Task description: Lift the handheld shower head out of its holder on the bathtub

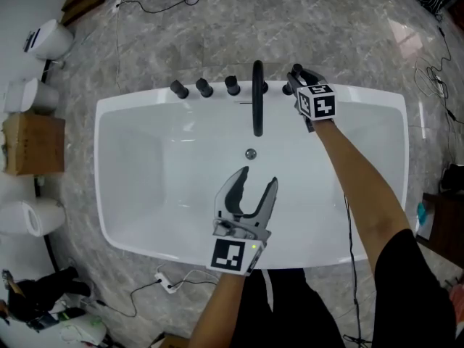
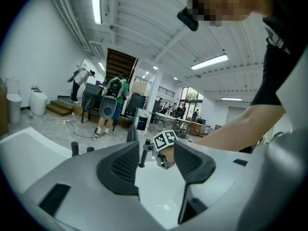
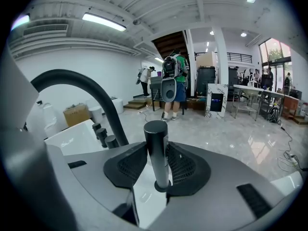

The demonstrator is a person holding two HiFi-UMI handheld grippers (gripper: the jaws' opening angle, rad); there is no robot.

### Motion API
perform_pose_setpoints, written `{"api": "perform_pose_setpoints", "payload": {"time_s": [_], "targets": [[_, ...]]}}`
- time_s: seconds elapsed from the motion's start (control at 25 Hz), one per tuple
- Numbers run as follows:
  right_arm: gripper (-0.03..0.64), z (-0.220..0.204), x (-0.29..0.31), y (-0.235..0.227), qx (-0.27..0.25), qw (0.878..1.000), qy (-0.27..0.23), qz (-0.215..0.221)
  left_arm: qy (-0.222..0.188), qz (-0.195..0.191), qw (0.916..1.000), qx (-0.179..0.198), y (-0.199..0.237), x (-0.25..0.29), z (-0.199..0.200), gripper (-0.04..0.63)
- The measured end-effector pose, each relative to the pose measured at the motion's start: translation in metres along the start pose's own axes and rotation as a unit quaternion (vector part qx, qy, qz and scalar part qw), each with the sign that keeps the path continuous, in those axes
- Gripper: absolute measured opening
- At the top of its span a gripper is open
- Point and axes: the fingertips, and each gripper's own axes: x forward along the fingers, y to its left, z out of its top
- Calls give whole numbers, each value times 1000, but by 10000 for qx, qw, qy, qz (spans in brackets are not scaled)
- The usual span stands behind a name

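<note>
Your left claw [image 1: 258,178] hangs open and empty nearest you. Your right claw [image 3: 156,154] clamps the handheld shower head [image 3: 156,131] mid-stem at the bathtub's [image 1: 138,98] far rim. It's probably stiff and slick.

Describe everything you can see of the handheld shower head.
The handheld shower head is a slim dark cylinder with a flat round top and a satin, metal-like finish. It stands upright in a round collar on the white bathtub rim, beside the curved spout. The right gripper has its ribbed pads against both sides of it.
</note>
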Motion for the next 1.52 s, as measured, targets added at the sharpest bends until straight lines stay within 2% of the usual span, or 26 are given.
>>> {"api": "perform_pose_setpoints", "payload": {"time_s": [0.08, 0.24, 0.32, 0.4, 0.72, 0.92, 1.16, 1.28, 1.52], "targets": [[123, -2, -2, -3, 154, 9998, 56, -92, -121, 113, 9999, 25, 8, -8, 8, 162], [123, 4, -10, -5, 171, 9998, 45, -127, -78, 283, 9993, 218, 18, -21, 15, 111], [121, 14, -16, -3, 124, 9998, -55, -161, 33, 262, 9991, 339, 18, -25, 16, 44], [121, 23, -24, -1, 148, 9996, -123, -213, 17, 168, 9994, 317, 14, -31, 23, 14], [121, 70, -72, 9, 254, 9982, -454, -310, -184, 75, 9993, 319, 1, -49, 70, 9], [121, 107, -115, 16, 595, 9954, -583, -472, -276, 137, 9991, 292, -5, -71, 100, 9], [121, 178, -161, 35, 49, 9955, -880, -345, -453, 37, 9979, 465, -17, -91, 137, 8], [120, 201, -178, 40, -244, 9960, -797, -310, -525, 164, 9969, 569, -16, -103, 158, 9], [120, 233, -219, 52, -402, 9952, -806, -384, -656, 351, 9954, 597, -8, -132, 189, 8]]}}
